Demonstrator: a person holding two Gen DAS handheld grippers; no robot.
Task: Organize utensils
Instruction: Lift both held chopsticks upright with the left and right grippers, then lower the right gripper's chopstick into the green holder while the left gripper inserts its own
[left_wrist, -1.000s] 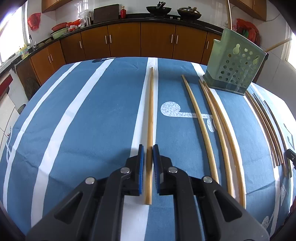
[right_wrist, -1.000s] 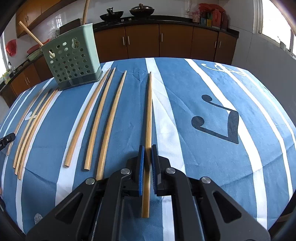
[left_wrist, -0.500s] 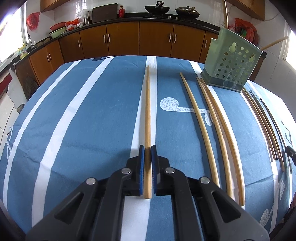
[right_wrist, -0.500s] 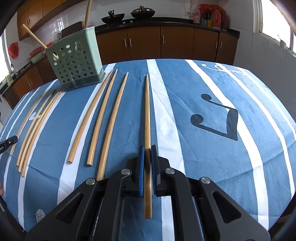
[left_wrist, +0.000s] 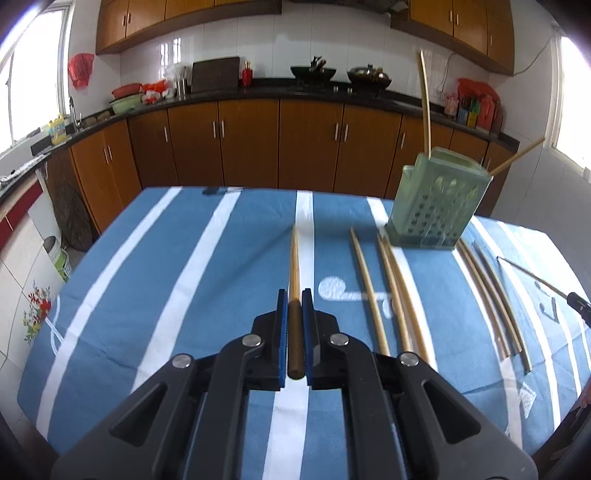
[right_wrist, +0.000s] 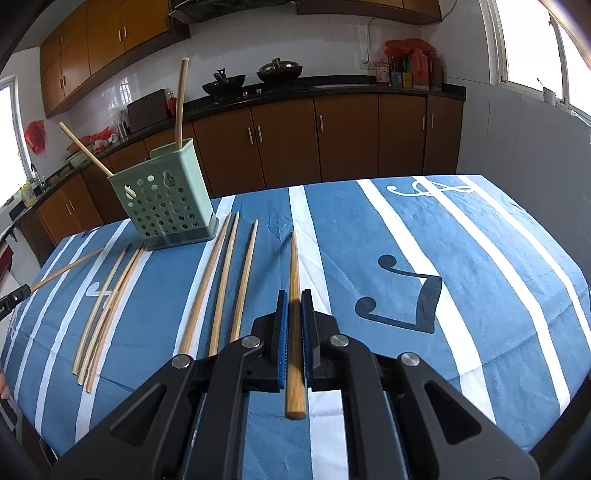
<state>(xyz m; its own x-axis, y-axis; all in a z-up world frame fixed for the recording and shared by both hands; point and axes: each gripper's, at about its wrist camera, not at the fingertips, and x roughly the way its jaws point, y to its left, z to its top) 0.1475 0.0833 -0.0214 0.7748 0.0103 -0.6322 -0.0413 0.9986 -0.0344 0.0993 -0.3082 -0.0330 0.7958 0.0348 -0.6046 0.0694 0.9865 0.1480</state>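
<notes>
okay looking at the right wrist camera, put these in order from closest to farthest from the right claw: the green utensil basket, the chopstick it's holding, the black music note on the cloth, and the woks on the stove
1. The chopstick, clamped in the right claw, dead centre.
2. The black music note, on the cloth just to the right.
3. The green utensil basket, standing at the table's far left.
4. The woks, on the counter beyond the table.

Brown kitchen cabinets (left_wrist: 280, 144), white tiled wall (left_wrist: 288, 48), bright windows (right_wrist: 532, 40) either side.

wooden cabinets (left_wrist: 310, 144), wok (left_wrist: 313, 72), striped tablecloth (left_wrist: 155, 280)
</notes>
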